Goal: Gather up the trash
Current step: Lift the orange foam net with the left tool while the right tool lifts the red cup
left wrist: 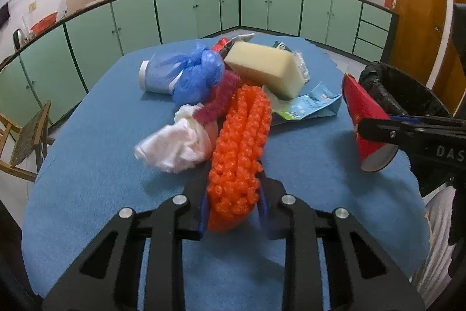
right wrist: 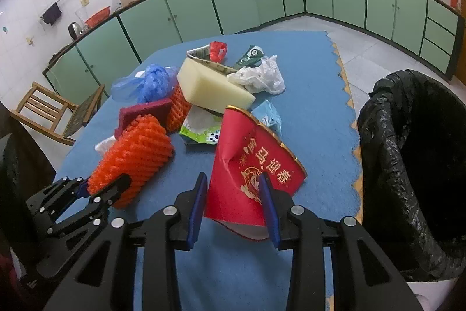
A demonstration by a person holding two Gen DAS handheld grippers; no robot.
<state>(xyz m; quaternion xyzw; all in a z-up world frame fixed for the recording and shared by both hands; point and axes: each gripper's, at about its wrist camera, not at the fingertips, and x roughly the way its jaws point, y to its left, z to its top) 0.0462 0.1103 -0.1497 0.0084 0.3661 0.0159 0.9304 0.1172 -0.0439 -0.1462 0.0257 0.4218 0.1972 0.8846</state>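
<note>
A pile of trash lies on the blue table mat (left wrist: 96,165). My left gripper (left wrist: 233,209) is shut on an orange foam net (left wrist: 238,153); it also shows in the right wrist view (right wrist: 137,153). My right gripper (right wrist: 233,203) is shut on a red paper cup (right wrist: 247,165) with gold print, held above the mat; the cup also shows in the left wrist view (left wrist: 367,121). A bin lined with a black bag (right wrist: 407,165) stands at the table's right edge.
In the pile are a yellow sponge block (right wrist: 212,83), a blue plastic bag (right wrist: 151,83), a white plastic bag (right wrist: 262,75), a maroon cloth (right wrist: 145,111), white tissue (left wrist: 177,142) and flat wrappers (right wrist: 201,130). A wooden chair (right wrist: 49,110) stands left. Green cabinets line the walls.
</note>
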